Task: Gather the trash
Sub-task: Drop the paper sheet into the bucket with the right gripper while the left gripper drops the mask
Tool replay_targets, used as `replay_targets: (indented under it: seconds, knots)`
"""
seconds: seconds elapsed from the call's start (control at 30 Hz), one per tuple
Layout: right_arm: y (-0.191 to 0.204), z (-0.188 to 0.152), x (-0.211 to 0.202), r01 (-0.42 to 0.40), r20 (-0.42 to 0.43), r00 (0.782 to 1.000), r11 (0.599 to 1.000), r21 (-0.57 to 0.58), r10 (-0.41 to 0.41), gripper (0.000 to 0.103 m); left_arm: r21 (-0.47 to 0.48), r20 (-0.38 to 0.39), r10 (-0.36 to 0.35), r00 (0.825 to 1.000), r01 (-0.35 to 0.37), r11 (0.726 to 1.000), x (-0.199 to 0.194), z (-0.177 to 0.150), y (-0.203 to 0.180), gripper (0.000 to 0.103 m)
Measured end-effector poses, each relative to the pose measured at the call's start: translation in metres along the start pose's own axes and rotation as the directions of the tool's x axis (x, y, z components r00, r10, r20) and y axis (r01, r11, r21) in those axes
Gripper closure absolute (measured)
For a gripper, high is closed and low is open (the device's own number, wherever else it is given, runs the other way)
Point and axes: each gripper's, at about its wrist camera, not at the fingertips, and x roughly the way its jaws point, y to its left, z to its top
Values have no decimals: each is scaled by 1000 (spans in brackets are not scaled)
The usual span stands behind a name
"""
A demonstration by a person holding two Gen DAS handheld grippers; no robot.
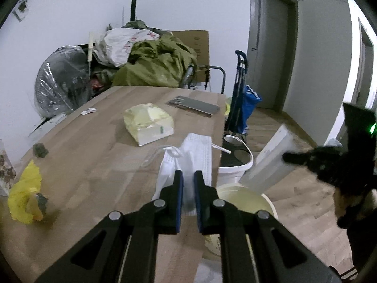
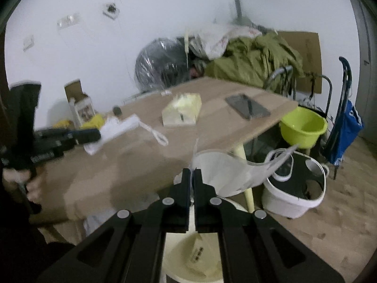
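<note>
My left gripper (image 1: 188,174) is shut on a bunch of white face masks (image 1: 198,151), held over the right edge of the wooden table (image 1: 94,165). The right wrist view shows the same gripper (image 2: 97,135) at the left, with the masks (image 2: 117,129) hanging from it. My right gripper (image 2: 192,172) is shut on a clear plastic bag (image 2: 226,169), which trails to the right over a cream bin (image 2: 179,259). That bin (image 1: 245,202) stands on the floor beside the table and holds a scrap of paper (image 2: 196,252). The plastic bag (image 1: 271,162) also shows in the left wrist view.
On the table lie a yellow tissue pack (image 1: 148,122), a phone (image 1: 193,105), a crumpled yellow bag (image 1: 23,198), a dark lump (image 1: 40,150) and a small wrapper (image 1: 88,111). A white bucket (image 2: 294,188), a green basin (image 2: 304,125) and a blue trolley bag (image 2: 346,136) stand on the floor.
</note>
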Motion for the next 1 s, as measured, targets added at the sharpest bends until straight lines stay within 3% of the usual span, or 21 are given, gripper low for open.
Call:
replay_targets:
  seconds: [0.2, 0.4, 0.5, 0.57, 0.6, 0.87, 1.0]
  knots:
    - [-2, -37, 29, -9, -136, 991, 1000, -15, 7, 101, -8, -19, -36, 999, 36, 999, 10, -13, -16, 94]
    - [-10, -64, 59, -22, -266, 964, 1000, 5, 22, 100, 11, -58, -50, 997, 51, 999, 19, -20, -28, 94]
    - [-14, -76, 69, -2, -318, 948, 1000, 2, 3, 85, 22, -72, -60, 996, 62, 998, 25, -21, -34, 94]
    - [-18, -80, 71, 3, -326, 945, 1000, 11, 1, 60, 35, -83, -69, 994, 72, 997, 29, -20, -39, 94]
    - [-21, -82, 69, 9, -323, 946, 1000, 17, -3, 56, 40, -88, -73, 993, 77, 996, 31, -21, -40, 94]
    - [-40, -81, 49, 70, -287, 957, 996, 55, -51, 54, 78, -138, -106, 985, 117, 990, 50, -23, -58, 94]
    - [-50, -83, 37, 105, -270, 959, 991, 81, -80, 54, 80, -192, -135, 972, 153, 985, 66, -26, -67, 94]
